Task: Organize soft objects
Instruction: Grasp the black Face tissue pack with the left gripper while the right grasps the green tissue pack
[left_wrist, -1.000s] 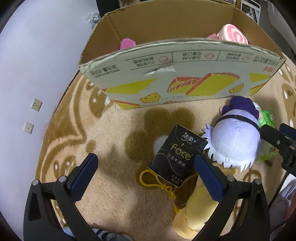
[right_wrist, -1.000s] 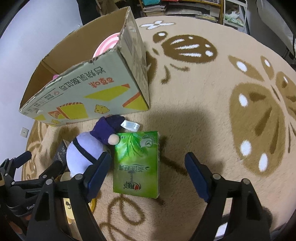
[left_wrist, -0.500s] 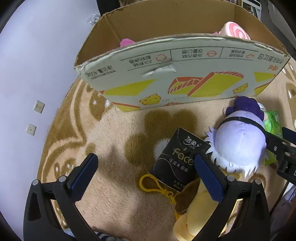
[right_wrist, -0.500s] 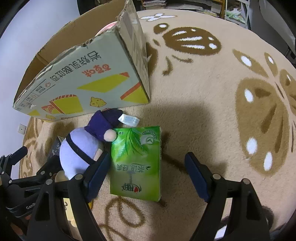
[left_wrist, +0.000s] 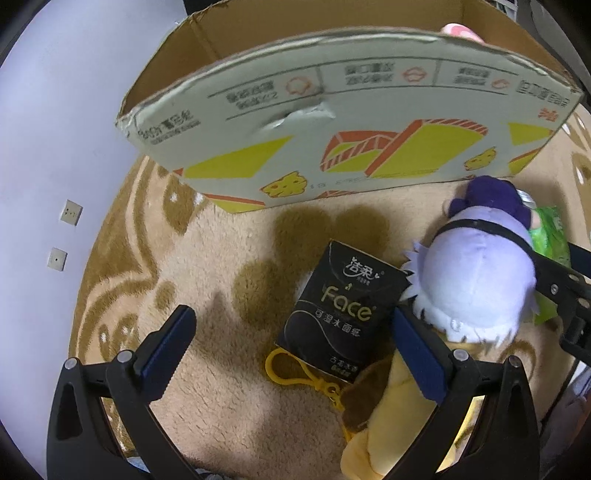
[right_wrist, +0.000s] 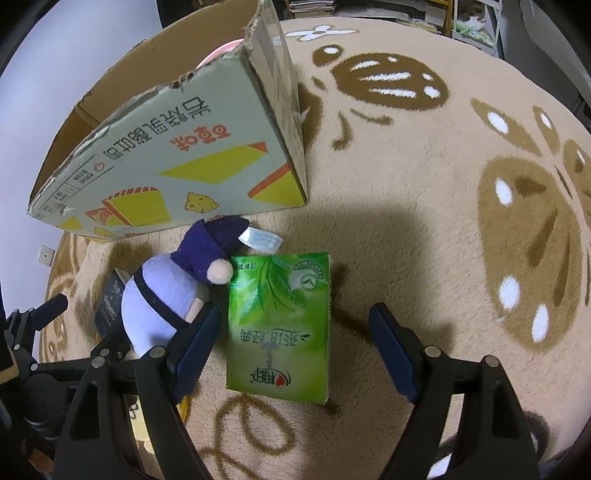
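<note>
Both my grippers have dropped closer over the last second: the left gripper (left_wrist: 291, 347) spread wide over the black tissue pack (left_wrist: 341, 308) at centre frame, the right gripper (right_wrist: 291, 349) wide around the green tissue pack (right_wrist: 280, 325), lower centre. Pickups look imminent. Each pack lies flat and plump on the carpet (right_wrist: 424, 221), below the cardboard box (left_wrist: 332, 122).

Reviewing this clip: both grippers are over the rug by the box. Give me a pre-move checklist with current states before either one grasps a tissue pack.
1. Right gripper open, straddling green tissue pack: ok.
2. Left gripper open: ok.
3. Black tissue pack centred between left fingers: not ok, sits toward the right finger.
4. Purple plush clear of both packs: not ok, crowds both.
5. Cardboard box open on top: ok.
6. Free room inside box: cannot tell.
</note>
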